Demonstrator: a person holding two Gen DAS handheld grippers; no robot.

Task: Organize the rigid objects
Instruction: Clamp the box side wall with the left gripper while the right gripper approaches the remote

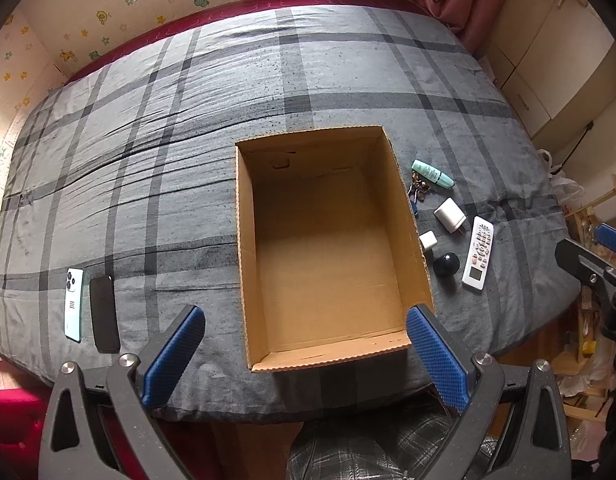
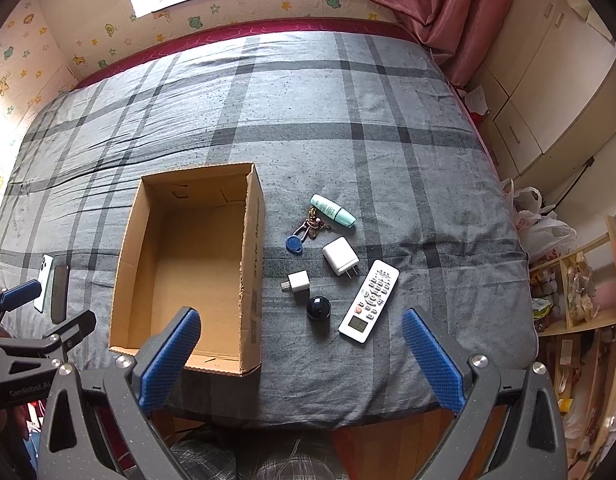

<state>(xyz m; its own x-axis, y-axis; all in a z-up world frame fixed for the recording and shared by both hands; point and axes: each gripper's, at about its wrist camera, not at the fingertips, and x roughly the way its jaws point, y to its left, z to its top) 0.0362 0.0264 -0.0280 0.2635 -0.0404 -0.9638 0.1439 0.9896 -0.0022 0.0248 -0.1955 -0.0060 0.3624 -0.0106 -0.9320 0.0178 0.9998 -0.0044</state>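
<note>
An empty cardboard box [image 1: 403,184] [image 2: 254,240] sits open on the grey plaid bed. Right of it lie a white remote [image 2: 369,302] [image 1: 478,253], a large white charger [image 2: 339,257] [image 1: 449,214], a small white charger [image 2: 298,282] [image 1: 427,241], a dark ball [image 2: 318,307] [image 1: 446,262], a mint tube [image 2: 332,210] [image 1: 432,174] and a keyring with a blue tag [image 2: 306,232] [image 1: 417,192]. Left of the box lie a mint phone [image 1: 74,304] [image 2: 44,282] and a black phone [image 1: 104,314] [image 2: 60,294]. My left gripper [image 1: 306,356] and right gripper [image 2: 302,356] hover open above the near bed edge, holding nothing.
The bed [image 1: 188,120] fills the view, with a wall behind and a pink curtain [image 2: 447,12] at the back right. White cabinets [image 2: 547,80], plastic bags [image 2: 539,220] and wooden shelves [image 2: 579,300] stand to the right. A person's plaid-clad legs [image 1: 367,452] are below.
</note>
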